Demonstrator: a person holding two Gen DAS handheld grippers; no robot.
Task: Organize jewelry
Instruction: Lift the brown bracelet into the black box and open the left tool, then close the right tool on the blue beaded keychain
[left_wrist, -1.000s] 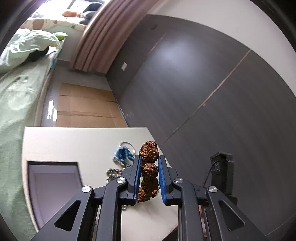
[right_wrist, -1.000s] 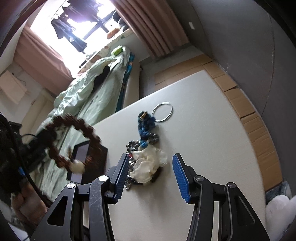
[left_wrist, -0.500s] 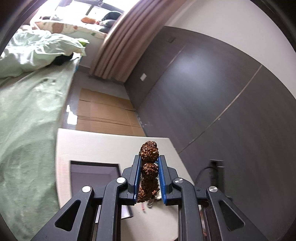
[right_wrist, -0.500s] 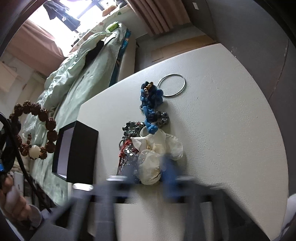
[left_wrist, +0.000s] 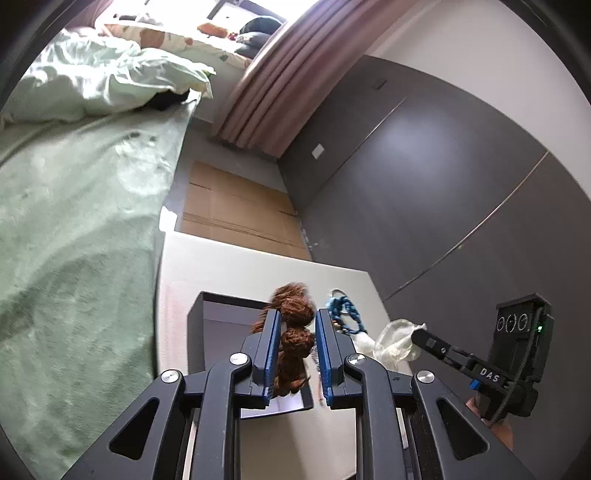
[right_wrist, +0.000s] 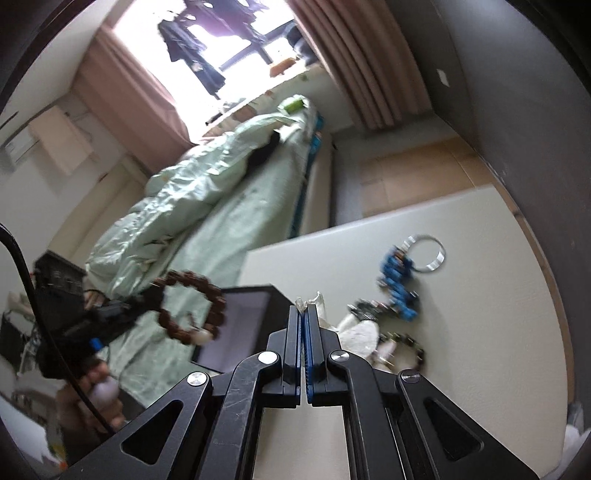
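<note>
My left gripper is shut on a brown bead bracelet and holds it above the open black jewelry box. In the right wrist view the bracelet hangs as a ring from the left gripper, left of the box. My right gripper is shut on a thin corner of a clear plastic bag, which the left wrist view shows lifted above the table. A blue braided bracelet, a silver bangle and dark beaded pieces lie on the white table.
A bed with green bedding runs along the table's left side. A dark wall stands to the right. Cardboard sheets lie on the floor beyond the table's far edge.
My right gripper has closed on the clear bag and lifted it from the pile. My left gripper has swung with the bead bracelet to over the black box.
</note>
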